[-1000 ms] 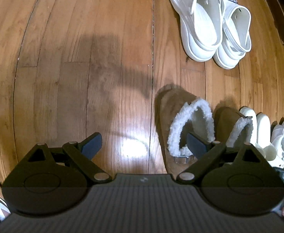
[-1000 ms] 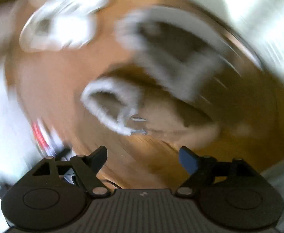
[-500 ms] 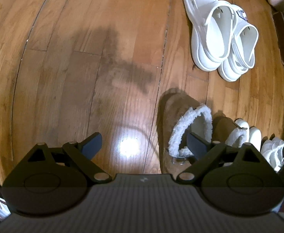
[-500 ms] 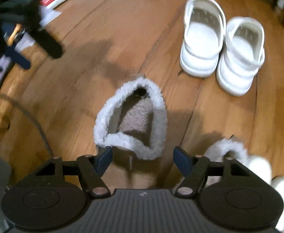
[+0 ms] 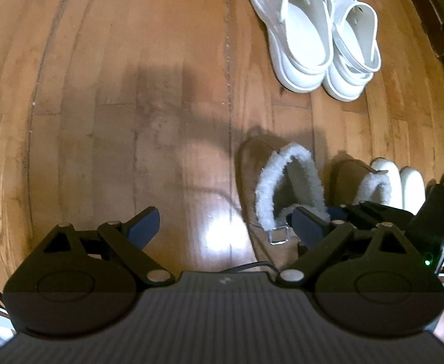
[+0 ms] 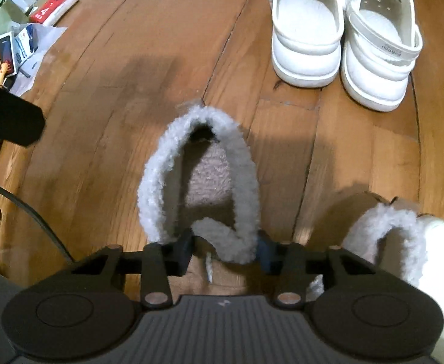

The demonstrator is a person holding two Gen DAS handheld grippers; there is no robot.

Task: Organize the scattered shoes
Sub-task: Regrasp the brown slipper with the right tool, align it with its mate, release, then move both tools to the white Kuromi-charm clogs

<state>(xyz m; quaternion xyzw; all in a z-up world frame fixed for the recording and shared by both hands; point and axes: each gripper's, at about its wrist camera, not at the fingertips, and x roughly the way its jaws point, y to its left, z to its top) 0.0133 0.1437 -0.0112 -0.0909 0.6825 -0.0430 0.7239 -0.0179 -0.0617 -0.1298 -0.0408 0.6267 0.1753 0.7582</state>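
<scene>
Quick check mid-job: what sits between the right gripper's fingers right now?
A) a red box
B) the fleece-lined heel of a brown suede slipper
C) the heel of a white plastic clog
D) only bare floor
B: in the right wrist view the right gripper is closing with its pads on either side of the brown suede slipper's fleece-lined heel; the white plastic clogs stand apart, farther off.

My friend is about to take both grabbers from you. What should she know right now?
Right hand-held gripper: jaws closing around the fleecy heel rim of the nearer tan fleece-lined slipper; grip not firm yet.
Left hand-held gripper: open, empty, above bare wooden floor.
Shoes: the second tan fleece-lined slipper sits just right of the first, with a gap between them. The pair of white clogs stands side by side farther away.
Done: clogs paired.
Left: finish the grip, set the slipper beside its partner.
</scene>
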